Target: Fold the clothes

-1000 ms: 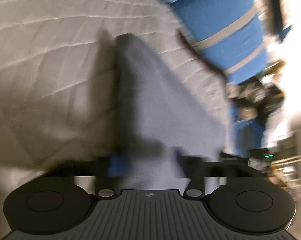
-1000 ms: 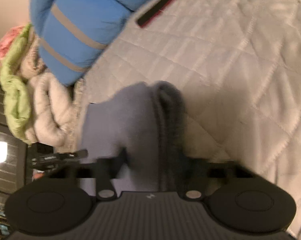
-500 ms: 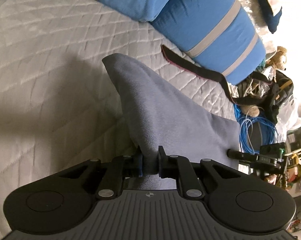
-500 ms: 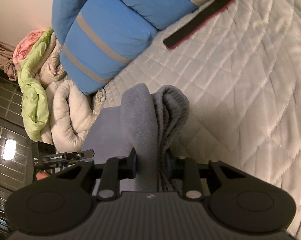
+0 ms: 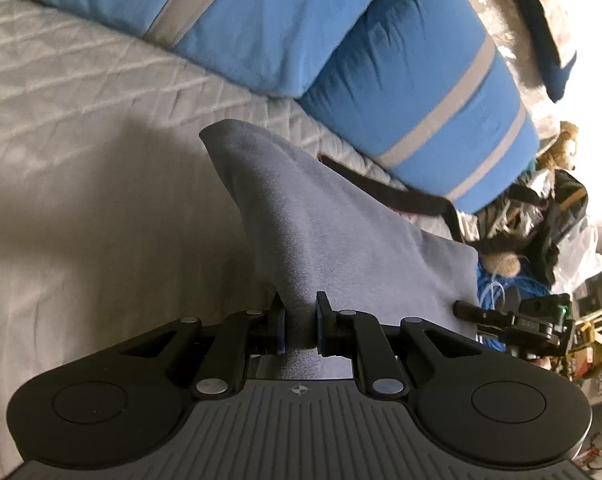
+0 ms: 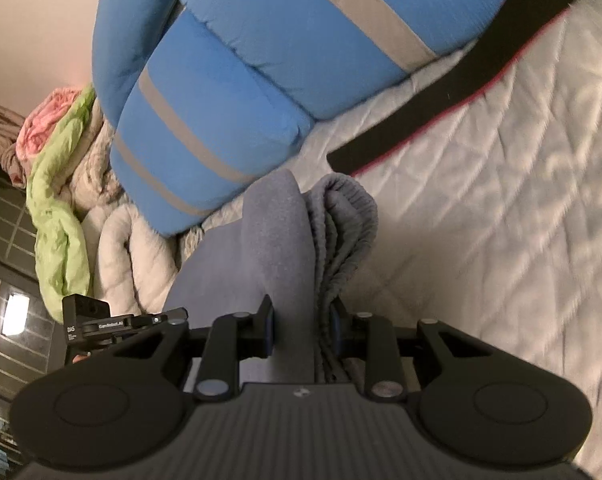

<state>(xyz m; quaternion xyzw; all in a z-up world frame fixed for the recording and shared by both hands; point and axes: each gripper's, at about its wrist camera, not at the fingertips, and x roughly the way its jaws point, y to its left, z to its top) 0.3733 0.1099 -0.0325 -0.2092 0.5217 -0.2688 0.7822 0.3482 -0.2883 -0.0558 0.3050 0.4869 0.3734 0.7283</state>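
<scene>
Over my quilt (image 5: 81,184), my left tongs (image 5: 299,330) pinching grey cloth (image 5: 321,220), my right tongs (image 6: 301,330) pinching its bunched folds, lower cloth hidden, black strap (image 6: 441,104) at one o'clock cut off.

White quilted bed (image 5: 81,184), blue striped pillows (image 5: 413,92), black strap (image 6: 441,120)

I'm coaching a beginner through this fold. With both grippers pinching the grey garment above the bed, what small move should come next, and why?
Probably carry both corners forward together and lay the fold down on the quilt. The left gripper and right gripper are each shut on the grey garment, which hangs lifted and taut between them, and bare quilt lies ahead, short of the blue pillows.
</scene>
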